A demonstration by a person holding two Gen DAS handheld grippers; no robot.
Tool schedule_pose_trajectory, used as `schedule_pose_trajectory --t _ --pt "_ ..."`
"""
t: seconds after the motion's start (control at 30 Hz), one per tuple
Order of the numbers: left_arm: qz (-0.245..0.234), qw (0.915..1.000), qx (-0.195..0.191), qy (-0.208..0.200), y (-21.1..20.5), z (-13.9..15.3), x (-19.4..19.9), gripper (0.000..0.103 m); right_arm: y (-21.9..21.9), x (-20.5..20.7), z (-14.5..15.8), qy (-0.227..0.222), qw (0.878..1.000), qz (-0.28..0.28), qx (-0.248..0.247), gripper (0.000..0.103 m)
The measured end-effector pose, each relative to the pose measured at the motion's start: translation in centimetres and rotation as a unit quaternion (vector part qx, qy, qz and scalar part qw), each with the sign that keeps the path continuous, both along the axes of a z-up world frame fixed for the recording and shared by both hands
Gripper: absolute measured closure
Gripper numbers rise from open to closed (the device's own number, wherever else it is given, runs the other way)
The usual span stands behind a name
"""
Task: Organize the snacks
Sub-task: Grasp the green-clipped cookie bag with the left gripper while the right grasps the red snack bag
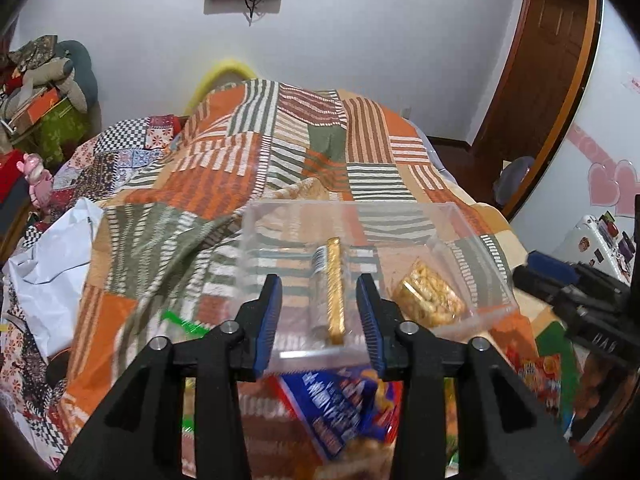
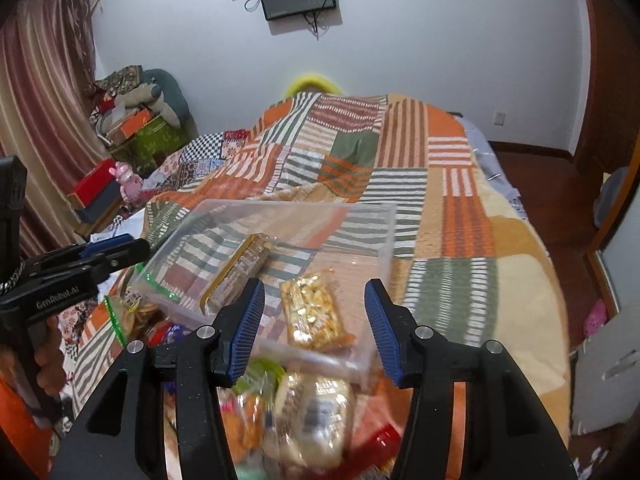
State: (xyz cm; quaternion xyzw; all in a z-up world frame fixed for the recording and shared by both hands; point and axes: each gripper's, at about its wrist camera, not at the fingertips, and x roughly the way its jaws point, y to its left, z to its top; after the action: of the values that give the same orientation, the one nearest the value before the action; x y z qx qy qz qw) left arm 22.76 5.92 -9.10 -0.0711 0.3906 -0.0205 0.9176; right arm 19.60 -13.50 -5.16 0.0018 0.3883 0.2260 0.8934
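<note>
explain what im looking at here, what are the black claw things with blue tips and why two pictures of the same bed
The claws are two-finger grippers that a person holds, one in each hand, each with a camera looking forward along its fingers. One picture is from the left gripper, the other from the right gripper. Both stand open and hold nothing.

Ahead, a clear plastic box sits on the patchwork blanket. Inside it lie two snacks: a long gold-edged packet and a clear packet of golden nuts. More snack packets lie blurred on the blanket in front of the box.
</note>
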Motion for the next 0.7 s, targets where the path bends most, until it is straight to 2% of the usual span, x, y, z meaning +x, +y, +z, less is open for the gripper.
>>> schedule_pose_trajectory --t 0.1,0.3,0.43,0.57,0.63,0.7 --pt "0.006 1.0000 0.006 -0.002 1.5 0.1 -1.6 0.053 -1.0 -1.2 0.3 -0.017 1.000 -0.012 -0.016 0.049" --pt "0.022 0.9992 0.030 0.017 4.7 -1.7 -3.7 0.047 -3.0 -3.2 -0.4 -0.026 0.998 -0.027 -0.050 0.038" --pt "0.036 0.9979 0.019 0.051 6.7 -4.3 -3.9 0.046 -4.5 -4.2 -1.8 -0.006 0.998 -0.040 -0.058 0.034" --pt "0.045 0.9960 0.024 0.073 7.5 -6.7 -3.7 0.044 -5.7 -5.1 -3.6 0.023 0.996 -0.057 -0.061 0.029" --pt "0.048 0.9954 0.024 0.080 7.7 -7.9 -3.5 0.040 -6.3 -5.5 -4.5 0.036 0.995 -0.067 -0.058 0.025" --pt "0.052 0.9950 0.037 0.076 7.7 -8.4 -3.3 0.035 -6.8 -5.7 -5.6 0.053 0.994 -0.076 -0.059 0.025"
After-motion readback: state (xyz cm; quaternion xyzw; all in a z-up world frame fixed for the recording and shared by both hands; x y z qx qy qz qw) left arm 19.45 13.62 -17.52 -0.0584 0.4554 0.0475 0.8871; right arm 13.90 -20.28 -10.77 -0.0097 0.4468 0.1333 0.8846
